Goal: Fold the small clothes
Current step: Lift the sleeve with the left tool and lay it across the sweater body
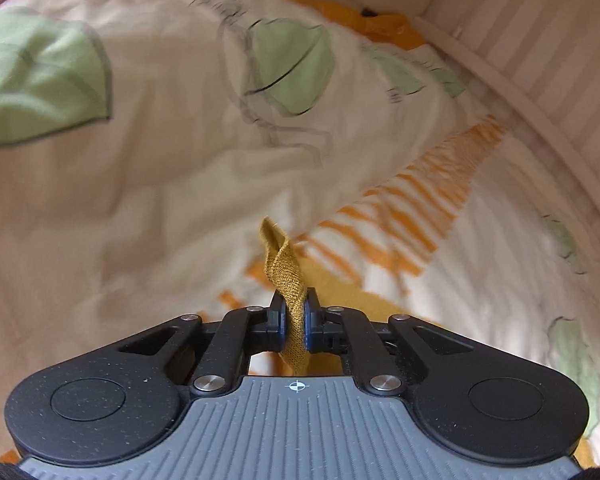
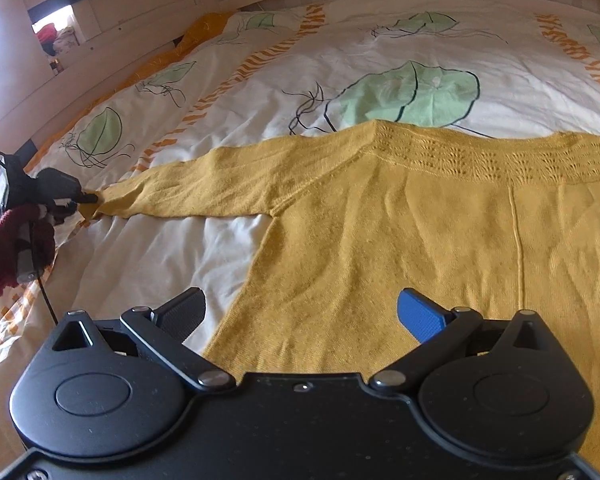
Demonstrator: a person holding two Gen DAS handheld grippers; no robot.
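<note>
We see a mustard knit sweater [image 2: 400, 240] spread flat on the bed's leaf-print duvet [image 2: 340, 60], our left gripper [image 1: 295, 320] pinching its sleeve cuff [image 1: 288, 280] (soft, limp, stretchy), our right gripper [image 2: 300, 316] spread wide over the hem.

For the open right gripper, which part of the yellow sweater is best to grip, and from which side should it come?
Probably the side edge of the yellow sweater near its bottom left corner, just ahead of the right gripper. The knit lies flat on the bedspread, so only an edge gives the jaws something to close on. Approach from the bare bedspread side, one finger sliding under. The left gripper already holds the sleeve cuff.
</note>
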